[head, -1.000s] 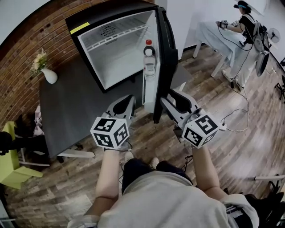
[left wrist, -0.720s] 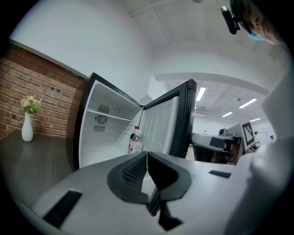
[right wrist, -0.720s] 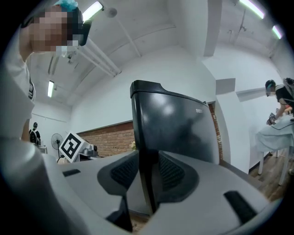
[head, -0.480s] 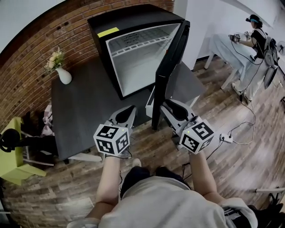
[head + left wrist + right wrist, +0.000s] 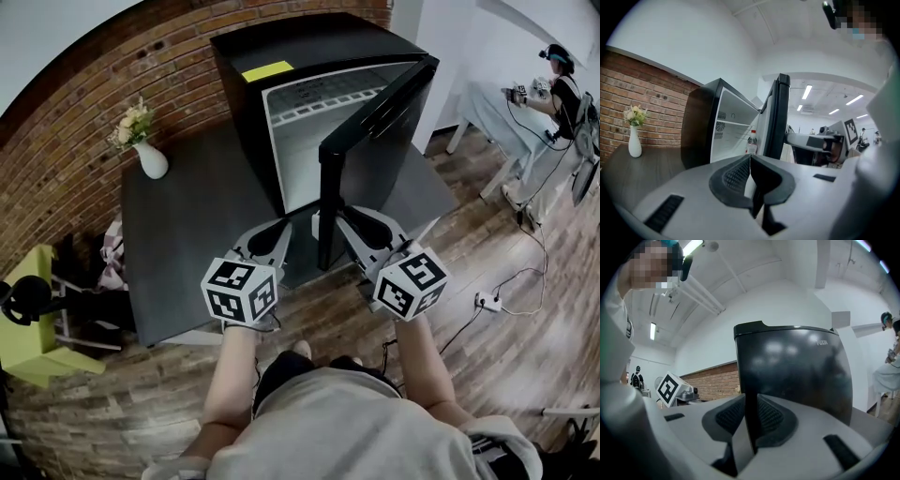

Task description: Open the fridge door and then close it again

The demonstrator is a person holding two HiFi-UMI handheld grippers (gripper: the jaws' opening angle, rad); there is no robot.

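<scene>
Head view finds us mid-closing, the glossy black fridge door (image 5: pixel 375 141) half shut. Fingers of our right gripper (image 5: pixel 345 218), just narrowing, pinch its free edge. Beside the door, our left gripper (image 5: pixel 279 228) hovers, fingers pressed together and empty. Next we swing it fully shut.

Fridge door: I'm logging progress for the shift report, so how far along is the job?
Opening looks done: the fridge door stands ajar, wire shelf showing. In hand: the right gripper, jaws just closing, clamps its free edge. Left: swinging it fully shut.

The black fridge (image 5: pixel 309 47) stands on a dark table (image 5: pixel 187 216), its door (image 5: pixel 375 141) half open, white inside showing.
</scene>
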